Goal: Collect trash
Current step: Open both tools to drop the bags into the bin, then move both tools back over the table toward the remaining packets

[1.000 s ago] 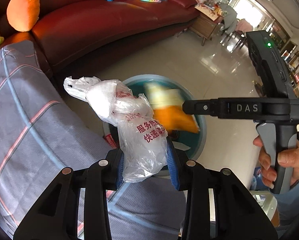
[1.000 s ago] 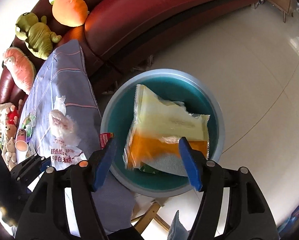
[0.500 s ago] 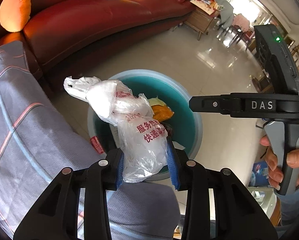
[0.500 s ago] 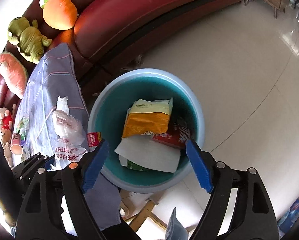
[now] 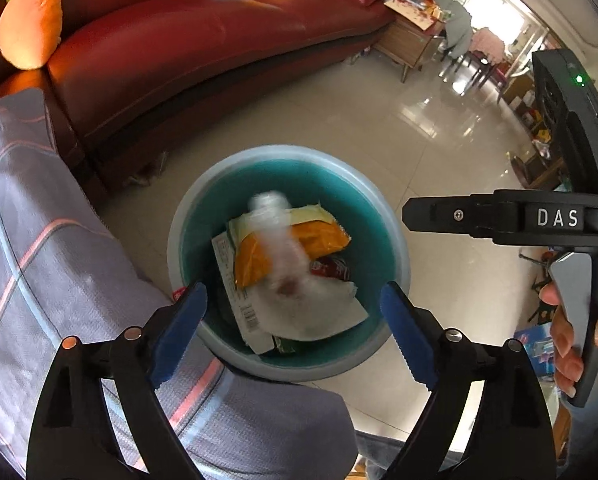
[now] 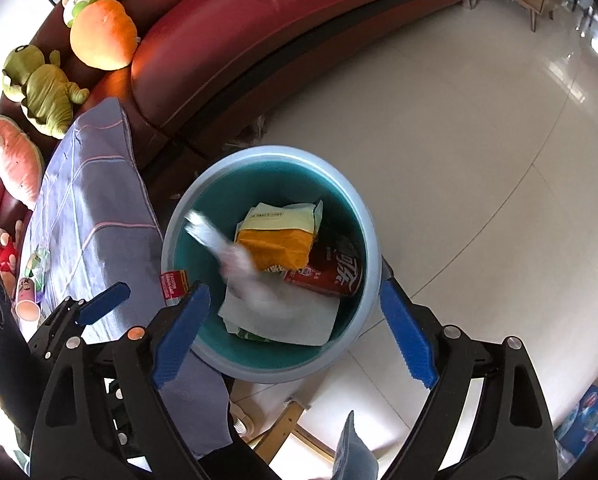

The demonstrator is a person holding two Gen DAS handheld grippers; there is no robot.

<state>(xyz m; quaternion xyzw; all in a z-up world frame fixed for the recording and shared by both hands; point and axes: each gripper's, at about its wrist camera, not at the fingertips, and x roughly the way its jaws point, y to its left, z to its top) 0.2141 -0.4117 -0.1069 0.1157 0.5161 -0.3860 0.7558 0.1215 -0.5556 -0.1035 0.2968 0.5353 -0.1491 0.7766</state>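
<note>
Hovering over the teal bin [image 5: 395,240], the left gripper [image 5: 293,330] was seen with its jaws opening and nothing clamped between them. A blurred white plastic bag [image 5: 283,248] was caught mid-fall above the rubbish inside, where a yellow-and-orange wrapper [image 6: 279,236], a red can [image 6: 331,274] and a white paper sheet [image 6: 295,320] were piled. The right gripper [image 6: 295,334] was likewise held above the bin, its jaws opening and empty. A plaid cloth [image 5: 39,248] was draped to the left, just beside the bin, with a red sofa [image 5: 203,40] beyond.
</note>
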